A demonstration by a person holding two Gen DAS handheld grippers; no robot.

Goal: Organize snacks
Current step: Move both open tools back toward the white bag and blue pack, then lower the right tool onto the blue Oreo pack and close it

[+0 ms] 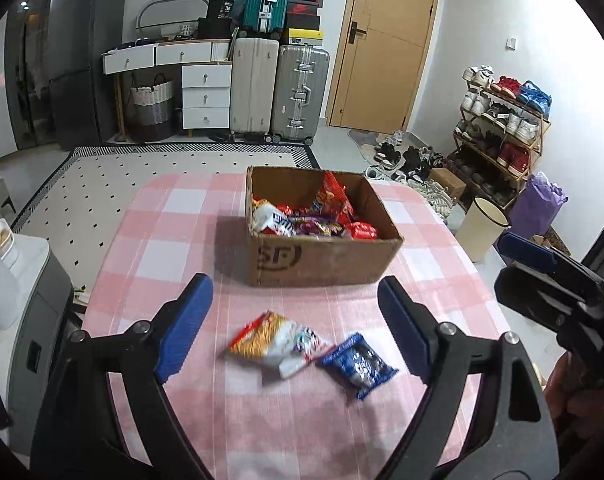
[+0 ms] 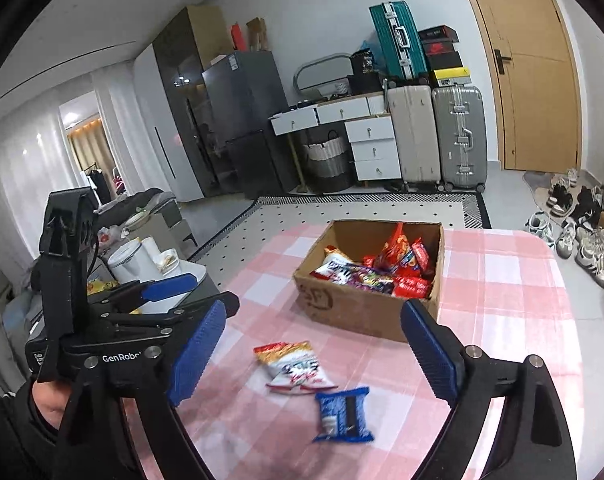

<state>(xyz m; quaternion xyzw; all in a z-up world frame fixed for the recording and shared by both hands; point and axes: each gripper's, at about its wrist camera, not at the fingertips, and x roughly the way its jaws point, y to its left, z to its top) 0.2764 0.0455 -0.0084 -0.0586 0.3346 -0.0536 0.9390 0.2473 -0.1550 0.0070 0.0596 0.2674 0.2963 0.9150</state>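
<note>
Left gripper: the left gripper hangs over the near part of the table with its blue pads set wide apart; nothing is between them and nothing touches them
Right gripper: the right gripper is likewise spread wide and empty; both packets lie on the cloth below it, clear of the pads
Orange-and-white packet: the orange-and-white snack packet lies flat on the pink checked tablecloth, toward the near edge, apart from the box
Blue packet: the blue snack packet lies just beside the first one, on its right in the left wrist view (whether the two touch I cannot tell)
Box: the cardboard box stands open near the far edge of the table, well behind the two loose packets; red, white and purple wrappers are heaped inside
Hand: a hand grips the left gripper's handle at the lower left of the right wrist view
</note>
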